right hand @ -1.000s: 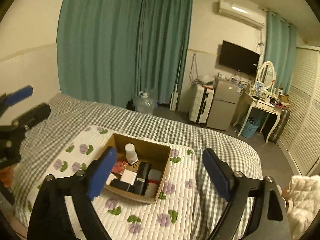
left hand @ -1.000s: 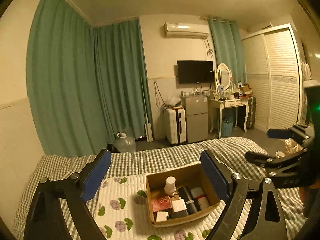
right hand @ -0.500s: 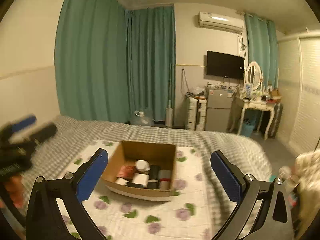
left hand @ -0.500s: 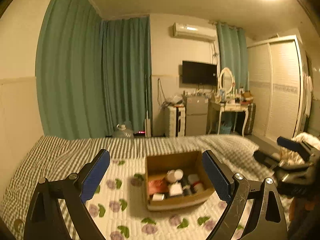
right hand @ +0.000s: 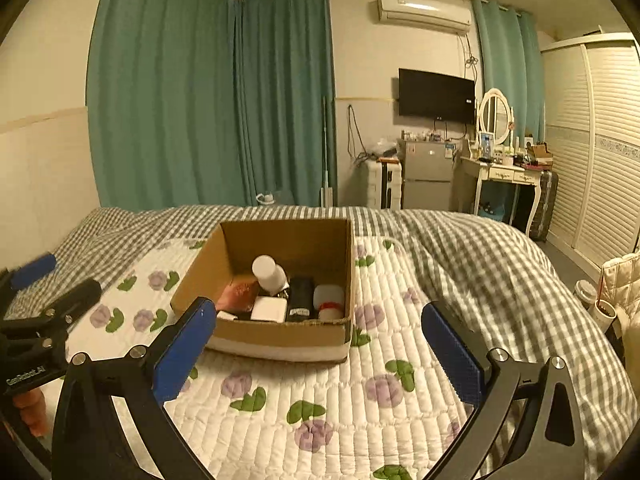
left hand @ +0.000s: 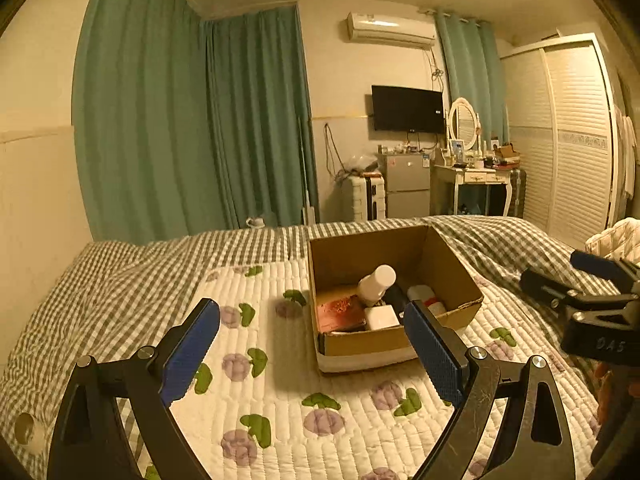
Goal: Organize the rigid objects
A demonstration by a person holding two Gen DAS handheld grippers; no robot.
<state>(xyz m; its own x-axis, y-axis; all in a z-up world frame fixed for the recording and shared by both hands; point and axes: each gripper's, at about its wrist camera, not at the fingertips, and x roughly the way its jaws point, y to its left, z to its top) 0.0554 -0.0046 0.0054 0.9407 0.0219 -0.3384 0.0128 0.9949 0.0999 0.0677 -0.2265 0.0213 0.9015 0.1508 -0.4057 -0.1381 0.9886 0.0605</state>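
Tongs, left: left tongs (left hand: 312, 342) hovered above the quilt, jaws spread wide, holding nothing
Tongs, right: right tongs (right hand: 319, 344) hovered likewise, jaws wide and empty, just short of the box's near wall
Bed: checked cover (right hand: 472, 248) with a flowered quilt (right hand: 344, 404) laid over it; the box sat on the quilt
Box: open cardboard box (right hand: 280, 336), upright, its long side running across the right view, mouth facing up
Contents: white bottle (right hand: 269, 273) leaned tilted, cap toward the far wall; black container (right hand: 301, 298) lay flat, long axis running near to far; white-and-red tube (right hand: 330, 300) lay beside it, parallel; small white block (right hand: 270, 309) near the front wall; a pink item (right hand: 239, 291) at the left, unclear what it was
Step in hand: judged an approach, nothing yet gripped
Doing it well: come down from above, jaws closing across a short axis, not along the length; the leaning bottle looked easiest to reach, though it might roll if nudged
Risk: crowded items could shift together
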